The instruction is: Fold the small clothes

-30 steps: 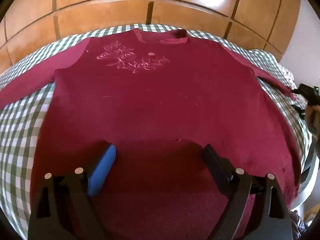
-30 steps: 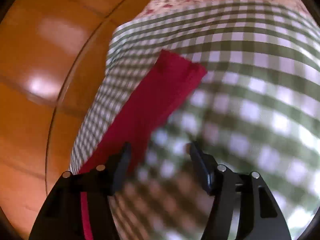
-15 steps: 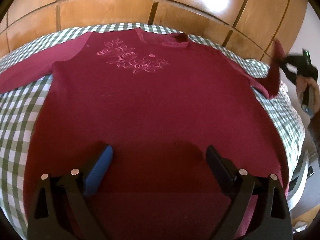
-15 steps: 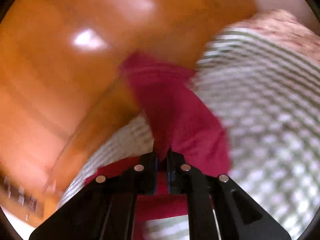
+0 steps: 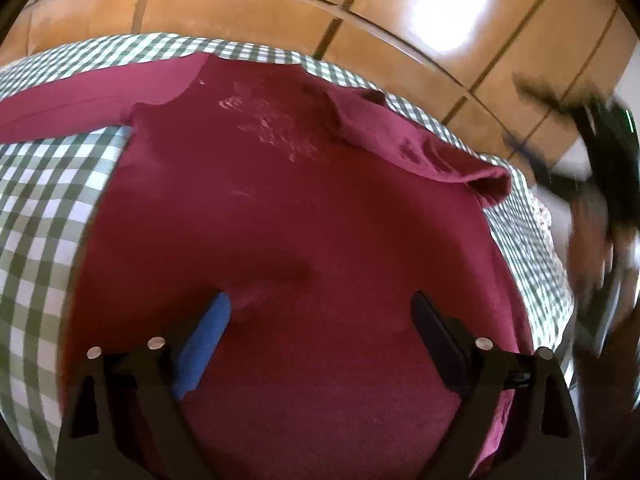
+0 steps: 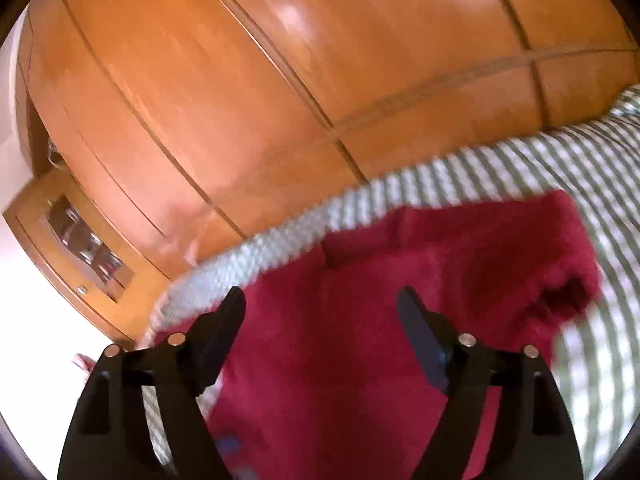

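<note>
A dark red sweater point(image 5: 280, 220) with a pale flower print lies flat on the green checked cloth point(image 5: 40, 200). Its right sleeve point(image 5: 420, 148) is folded in over the shoulder, while the left sleeve point(image 5: 80, 96) stretches out sideways. My left gripper point(image 5: 320, 298) hovers over the lower body of the sweater, jaws wide and closing slightly, gripping nothing. My right gripper point(image 6: 320, 292) is over the sweater point(image 6: 360, 320) near the folded sleeve point(image 6: 520, 248). Its jaws are opening with nothing between them. In the left wrist view the right gripper point(image 5: 600, 140) is a dark blur at the right.
Glossy wooden wardrobe doors point(image 5: 280, 0) stand just behind the bed. A person's hand point(image 5: 588, 240) blurs past the bed's right edge. A wooden cabinet with a glass panel point(image 6: 80, 240) stands at the left of the right wrist view.
The right gripper took hold of the right sleeve's cuff, lifted it, carried it in over the shoulder and let go. The left gripper shifted and rolled a little above the hem.
</note>
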The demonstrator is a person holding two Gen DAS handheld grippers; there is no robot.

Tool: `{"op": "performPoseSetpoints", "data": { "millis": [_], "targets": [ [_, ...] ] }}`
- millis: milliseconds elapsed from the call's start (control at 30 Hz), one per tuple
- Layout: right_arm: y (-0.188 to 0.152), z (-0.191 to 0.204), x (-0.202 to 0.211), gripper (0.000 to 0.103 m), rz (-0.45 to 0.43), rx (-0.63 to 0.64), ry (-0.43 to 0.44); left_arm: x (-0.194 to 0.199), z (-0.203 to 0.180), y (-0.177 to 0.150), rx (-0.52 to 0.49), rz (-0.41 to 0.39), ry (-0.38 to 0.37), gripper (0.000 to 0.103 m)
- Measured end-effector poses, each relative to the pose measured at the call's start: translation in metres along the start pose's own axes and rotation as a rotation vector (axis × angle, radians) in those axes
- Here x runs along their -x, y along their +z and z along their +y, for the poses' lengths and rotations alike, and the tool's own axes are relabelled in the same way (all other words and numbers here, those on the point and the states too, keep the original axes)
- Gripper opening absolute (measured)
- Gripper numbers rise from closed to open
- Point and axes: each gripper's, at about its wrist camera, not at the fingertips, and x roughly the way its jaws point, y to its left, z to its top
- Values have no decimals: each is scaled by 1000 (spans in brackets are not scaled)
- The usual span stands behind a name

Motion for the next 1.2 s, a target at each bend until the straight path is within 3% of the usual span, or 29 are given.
{"op": "performPoseSetpoints", "data": {
  "millis": [100, 300, 467, 633, 700, 733, 800, 833, 867, 933, 1100, 1200],
  "targets": [
    [-31, -22, 11, 83, 45, -42, -45, -4, 8, 17, 56, -8, -16, 88],
    [-77, -72, 28, 84, 70, -194, -84, -32, 17, 64, 137, 12, -27, 72],
    [-71, -75, 44, 89, 19, -192, -103, -56, 7, 102, 173, 8, -80, 72],
    [-49, -93, 58, 91, -68, -256, -148, -89, -12, 126, 124, 31, -49, 72],
    [-42, -98, 60, 91, -87, -269, -171, -105, -15, 134, 130, 57, -63, 67],
    [-35, -99, 58, 91, -99, -269, -215, -111, -15, 136, 140, 71, -73, 59],
    [-25, -104, 53, 91, -111, -274, -281, -121, -16, 142, 164, 91, -70, 38],
    [-20, -109, 48, 91, -116, -283, -327, -124, -18, 145, 164, 95, -69, 21],
    [-16, -113, 44, 91, -117, -287, -360, -125, -21, 148, 148, 94, -65, 10],
    [-8, -120, 34, 91, -112, -302, -418, -118, -25, 155, 122, 61, -79, 7],
    [9, -121, 12, 90, -105, -265, -458, -60, -12, 168, 129, -102, -116, 7],
    [10, -122, -5, 90, -70, -248, -493, -38, 2, 167, 84, -143, -36, 7]
  ]
}}
